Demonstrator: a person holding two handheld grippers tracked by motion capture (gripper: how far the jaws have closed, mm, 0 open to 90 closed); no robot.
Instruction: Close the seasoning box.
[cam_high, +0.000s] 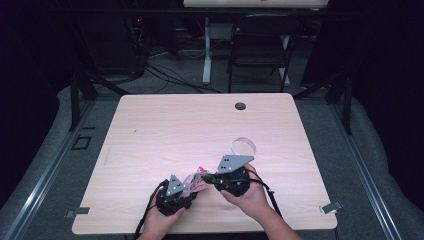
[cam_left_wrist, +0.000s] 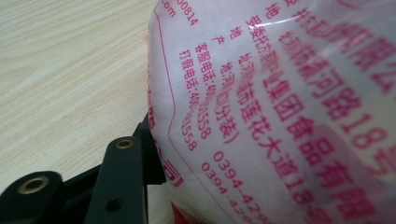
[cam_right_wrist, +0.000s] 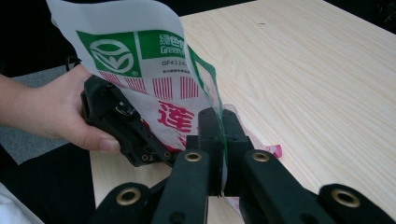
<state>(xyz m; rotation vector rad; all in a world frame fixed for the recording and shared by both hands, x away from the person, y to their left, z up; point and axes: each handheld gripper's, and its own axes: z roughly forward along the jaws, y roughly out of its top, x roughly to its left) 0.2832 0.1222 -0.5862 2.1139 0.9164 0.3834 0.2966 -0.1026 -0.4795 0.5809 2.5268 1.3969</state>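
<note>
Near the front edge of the table (cam_high: 150, 130), the left gripper (cam_high: 186, 192) and right gripper (cam_high: 212, 178) hold a plastic bag (cam_high: 196, 182) between them. A clear round lid (cam_high: 243, 146) lies just behind the right gripper.

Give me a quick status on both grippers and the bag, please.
Both grippers shut on the plastic bag: right gripper pinching its edge, left gripper opposite. Bag held just above the table. Clear tape roll lies beyond.

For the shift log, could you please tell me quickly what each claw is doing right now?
Left claw: closed on the printed plastic bag.
Right claw: closed on the same bag's edge.
</note>
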